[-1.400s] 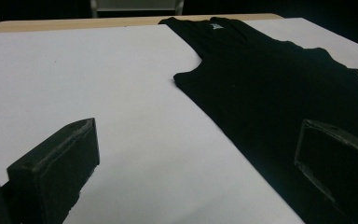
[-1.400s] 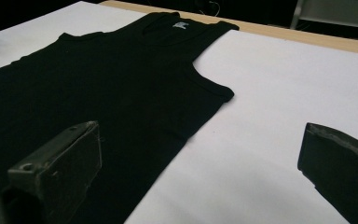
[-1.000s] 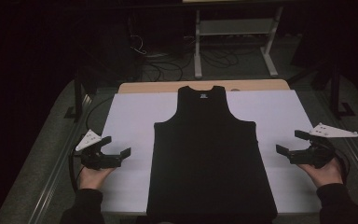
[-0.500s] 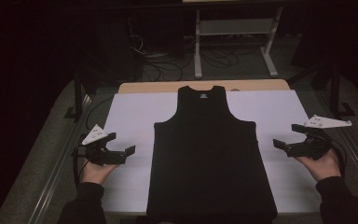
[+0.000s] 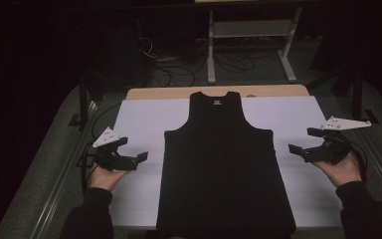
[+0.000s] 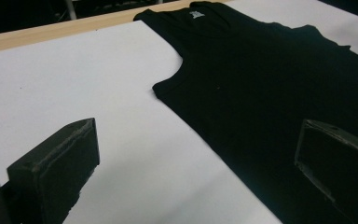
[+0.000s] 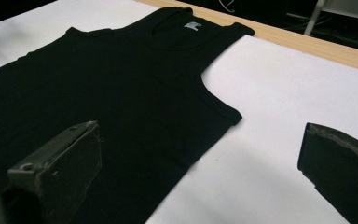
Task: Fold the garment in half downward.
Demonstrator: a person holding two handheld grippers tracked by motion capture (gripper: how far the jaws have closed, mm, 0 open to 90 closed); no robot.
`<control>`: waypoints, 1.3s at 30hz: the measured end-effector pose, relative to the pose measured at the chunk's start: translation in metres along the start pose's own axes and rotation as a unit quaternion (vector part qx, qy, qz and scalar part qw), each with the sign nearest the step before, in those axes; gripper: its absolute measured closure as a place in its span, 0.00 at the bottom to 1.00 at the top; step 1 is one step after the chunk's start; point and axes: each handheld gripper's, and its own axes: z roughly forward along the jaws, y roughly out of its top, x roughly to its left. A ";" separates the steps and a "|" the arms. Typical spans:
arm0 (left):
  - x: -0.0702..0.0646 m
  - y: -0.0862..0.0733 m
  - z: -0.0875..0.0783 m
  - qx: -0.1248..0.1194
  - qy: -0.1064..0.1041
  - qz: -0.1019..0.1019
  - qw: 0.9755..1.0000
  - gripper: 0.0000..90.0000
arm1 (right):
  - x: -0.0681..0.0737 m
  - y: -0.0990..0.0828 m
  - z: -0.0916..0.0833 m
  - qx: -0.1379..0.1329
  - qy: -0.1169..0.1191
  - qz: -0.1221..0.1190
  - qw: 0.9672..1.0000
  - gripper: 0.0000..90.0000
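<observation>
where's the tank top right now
In the high view the tank top lies flat in the middle of the white sheet, neck toward the far edge, between the left gripper and right gripper.

High view: tank top (image 5: 224,169) hem cut off by bottom edge; neck label (image 5: 217,102) too small to read. Left tool (image 6: 196,182) view: right jaw cropped at frame edge, shirt's far side out of frame. Right tool (image 7: 200,177) view: label (image 7: 192,25) blurred, hem out of frame.

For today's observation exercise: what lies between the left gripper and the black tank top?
Bare white sheet separates the left gripper from the black tank top, seen in the high view and left gripper view.
</observation>
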 end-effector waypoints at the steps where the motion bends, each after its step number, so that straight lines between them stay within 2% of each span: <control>1: 0.001 0.001 0.000 0.002 -0.001 0.003 1.000 0.00 | 0.000 0.002 0.001 0.002 0.000 -0.003 1.000 0.00; 7: 0.003 0.010 0.001 0.005 -0.002 0.007 1.000 0.00 | -0.001 0.012 0.004 0.008 0.001 -0.012 1.000 0.00; 15: 0.005 0.024 0.005 0.010 -0.014 0.015 1.000 0.00 | -0.004 0.026 0.007 0.015 -0.002 -0.022 1.000 0.00; 26: 0.008 0.047 0.010 0.012 -0.013 0.027 0.999 0.00 | -0.009 0.044 0.012 0.019 -0.003 -0.028 0.999 0.00; 39: 0.018 0.064 0.022 0.017 -0.022 0.020 0.999 0.00 | -0.018 0.061 0.026 0.028 -0.005 -0.030 0.999 0.00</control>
